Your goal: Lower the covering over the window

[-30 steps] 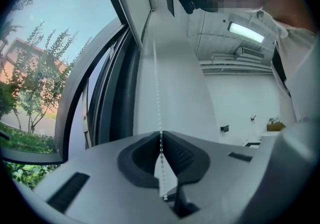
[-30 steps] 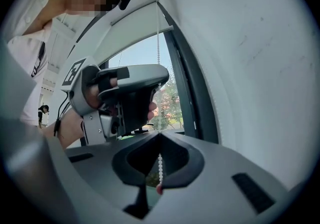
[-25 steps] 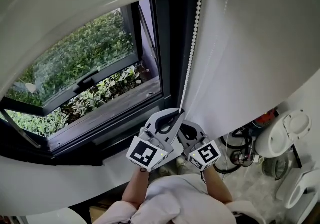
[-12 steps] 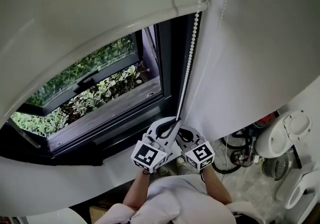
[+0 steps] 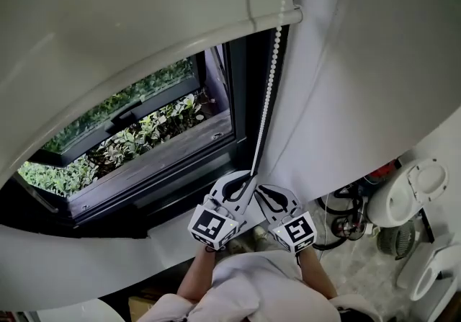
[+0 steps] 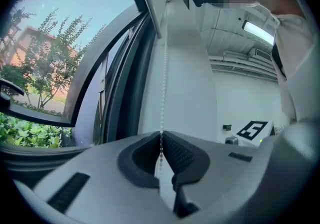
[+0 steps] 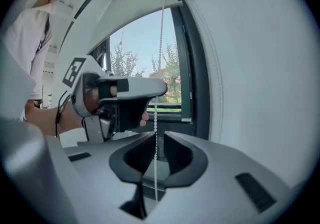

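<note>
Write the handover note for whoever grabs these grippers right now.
Left gripper: shut on the bead chain, down near sill level.
Right gripper: its fingers have just been opening; the chain runs loose between them, not pinched.
Blind: partway down; the lower window is uncovered.
Left to do: probably regrip the chain higher with the right, then pull hand over hand until the glass is covered.

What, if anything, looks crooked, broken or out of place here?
Nothing stands out. The blind hangs part-lowered and smooth; the bead chain runs straight down into the left gripper.
</note>
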Motion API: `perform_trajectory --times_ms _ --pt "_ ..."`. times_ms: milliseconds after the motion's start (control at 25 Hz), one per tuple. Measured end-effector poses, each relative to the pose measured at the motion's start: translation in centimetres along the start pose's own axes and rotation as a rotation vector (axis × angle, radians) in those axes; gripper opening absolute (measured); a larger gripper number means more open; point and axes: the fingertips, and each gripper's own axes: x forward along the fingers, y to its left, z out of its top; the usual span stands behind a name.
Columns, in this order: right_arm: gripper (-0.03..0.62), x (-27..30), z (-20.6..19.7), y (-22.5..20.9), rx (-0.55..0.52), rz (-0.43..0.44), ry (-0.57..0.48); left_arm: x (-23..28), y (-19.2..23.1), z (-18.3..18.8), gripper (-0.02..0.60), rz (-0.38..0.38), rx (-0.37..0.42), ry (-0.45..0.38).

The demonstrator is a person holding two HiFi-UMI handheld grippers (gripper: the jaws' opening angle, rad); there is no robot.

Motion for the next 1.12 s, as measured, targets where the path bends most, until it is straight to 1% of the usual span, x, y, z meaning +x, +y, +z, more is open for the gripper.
perform_trajectory --times_ms 80,160,280,360,480,640,840,960,1040,1120 --pt "0.062 -1.1 1.7 -0.1 -0.016 -0.002 -0.025 -0.1 0.0 -0.4 0.020 0.000 0.010 0.017" --pt "0.069 -2.2 3.8 -0.2 -0.032 -0.009 -0.063 -0.3 -0.1 -1.5 0.020 0.000 0.017 0.046" --pt "0.072 -3.2 7.5 -0.4 -0.063 -0.020 -0.136 -0.6 -0.4 -3.1 0.020 -0.002 -0.008 0.068" --pt "0.075 -3.4 10.0 -0.3 -0.083 -0.023 -0.195 -0.7 -0.7 -4.0 0.020 -0.004 -0.020 0.077" --pt "0.085 -3.4 12.4 0.0 -0.122 -0.014 -0.236 -0.8 -1.2 -5.7 0.020 -0.011 -0.026 0.101" --pt "0.103 -2.6 15.5 0.4 -0.116 -0.006 -0.316 -0.9 -1.5 -8.0 0.020 -0.012 -0.039 0.123" --pt "0.109 -2.0 17.5 0.2 -0.131 -0.016 -0.360 -0.9 -1.9 -9.7 0.020 -0.017 -0.041 0.139" --pt "0.104 -1.9 18.0 0.0 -0.145 -0.020 -0.370 -1.0 -2.0 -10.1 0.020 -0.016 -0.049 0.140" --pt "0.070 -1.8 17.7 -0.1 -0.162 -0.019 -0.361 -1.0 -1.9 -10.2 0.020 -0.014 -0.052 0.136" --pt "0.028 -1.7 17.4 0.0 -0.152 -0.016 -0.362 -1.0 -1.8 -10.3 0.020 -0.013 -0.054 0.132"
